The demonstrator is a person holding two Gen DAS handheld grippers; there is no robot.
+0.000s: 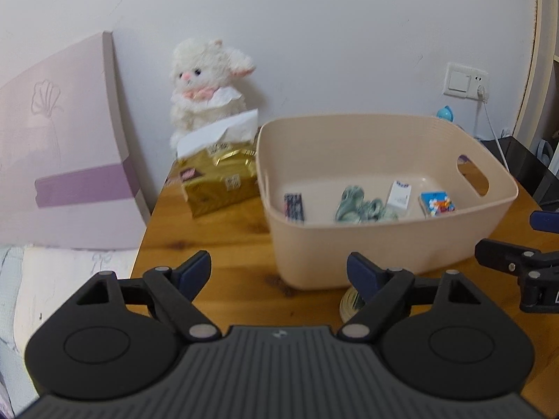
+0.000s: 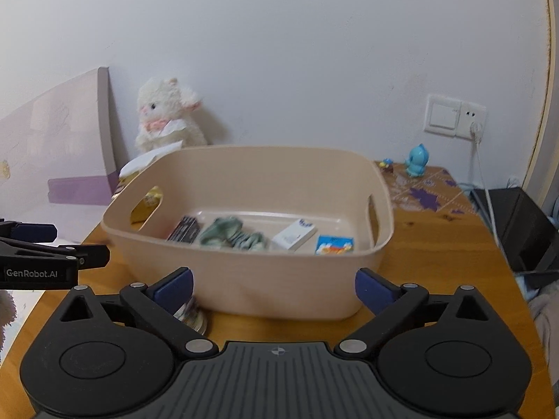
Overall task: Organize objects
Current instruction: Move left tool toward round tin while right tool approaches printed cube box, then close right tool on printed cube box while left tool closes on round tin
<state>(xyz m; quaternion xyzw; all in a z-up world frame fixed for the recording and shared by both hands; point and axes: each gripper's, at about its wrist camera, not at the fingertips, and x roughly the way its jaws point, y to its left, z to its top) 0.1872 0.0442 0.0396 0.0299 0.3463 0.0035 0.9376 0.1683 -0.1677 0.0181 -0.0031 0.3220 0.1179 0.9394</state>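
Observation:
A beige plastic basket (image 1: 349, 255) (image 2: 279, 289) stands on the wooden table. It holds a dark small box (image 1: 294, 207) (image 2: 184, 229), green socks (image 1: 361, 206) (image 2: 230, 233), a white box (image 1: 399, 197) (image 2: 293, 234) and a blue cartoon box (image 1: 437, 203) (image 2: 334, 245). A roll of tape (image 1: 350, 305) (image 2: 191, 316) lies on the table in front of the basket. My left gripper (image 1: 279, 270) is open and empty before the basket. My right gripper (image 2: 274, 288) is open and empty, close to the basket's front wall.
A gold tissue pack (image 1: 220, 181) and a white plush lamb (image 1: 206, 87) (image 2: 167, 115) stand behind the basket at left. A pink-purple gift box (image 1: 66, 160) leans on the wall. A blue figurine (image 2: 415, 160), patterned mat (image 2: 424, 192) and wall socket with cable (image 2: 454, 115) are at right.

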